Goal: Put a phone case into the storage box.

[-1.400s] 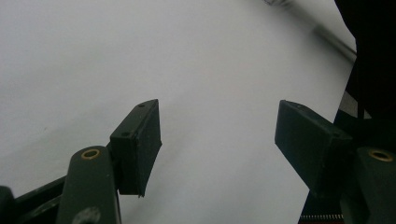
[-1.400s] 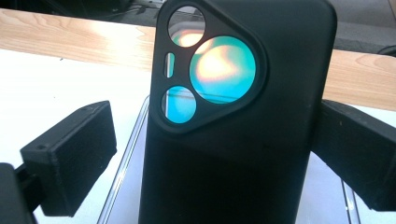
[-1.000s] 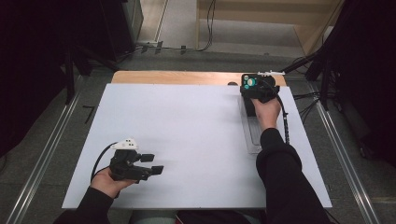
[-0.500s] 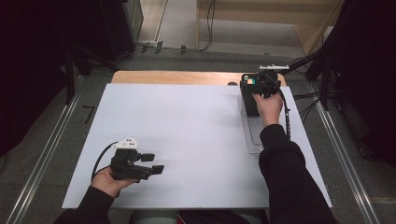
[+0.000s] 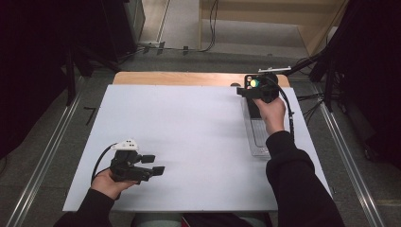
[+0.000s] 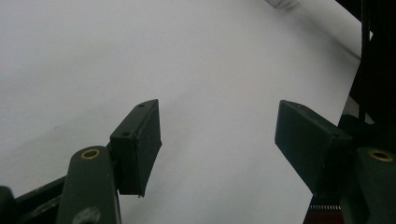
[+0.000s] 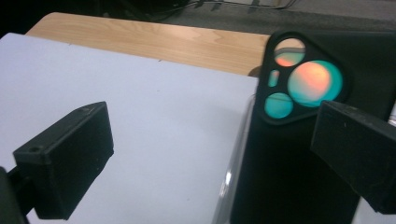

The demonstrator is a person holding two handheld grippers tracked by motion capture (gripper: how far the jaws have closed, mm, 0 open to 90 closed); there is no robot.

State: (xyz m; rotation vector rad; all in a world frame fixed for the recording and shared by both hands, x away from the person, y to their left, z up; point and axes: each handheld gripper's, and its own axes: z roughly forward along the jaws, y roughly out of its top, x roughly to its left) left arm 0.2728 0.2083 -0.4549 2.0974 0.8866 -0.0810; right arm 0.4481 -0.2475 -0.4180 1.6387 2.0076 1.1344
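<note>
A black phone [image 7: 280,177] with a three-cornered camera ring and teal-orange lenses lies in a clear tray [image 5: 257,142] at the table's far right; it is dark under the hand in the high view [image 5: 254,108]. My right gripper [image 7: 212,126] hovers over its far end with jaws wide apart. One jaw crosses in front of the phone's right side, and the other hangs over the white sheet, well off the phone's edge. In the high view this right gripper [image 5: 257,90] sits by the far edge. My left gripper [image 5: 155,164] rests open at the near left, with nothing between its jaws [image 6: 219,116].
A white sheet [image 5: 198,132] covers most of the table, with a wooden strip [image 5: 179,78] bare along the far edge. The tray's clear wall [image 7: 233,177] runs beside the phone. Cables and dark stands lie on the floor beyond and to the right.
The right hand and its gripper have lifted slightly over the tray's far end. The left hand and gripper have stayed put.
</note>
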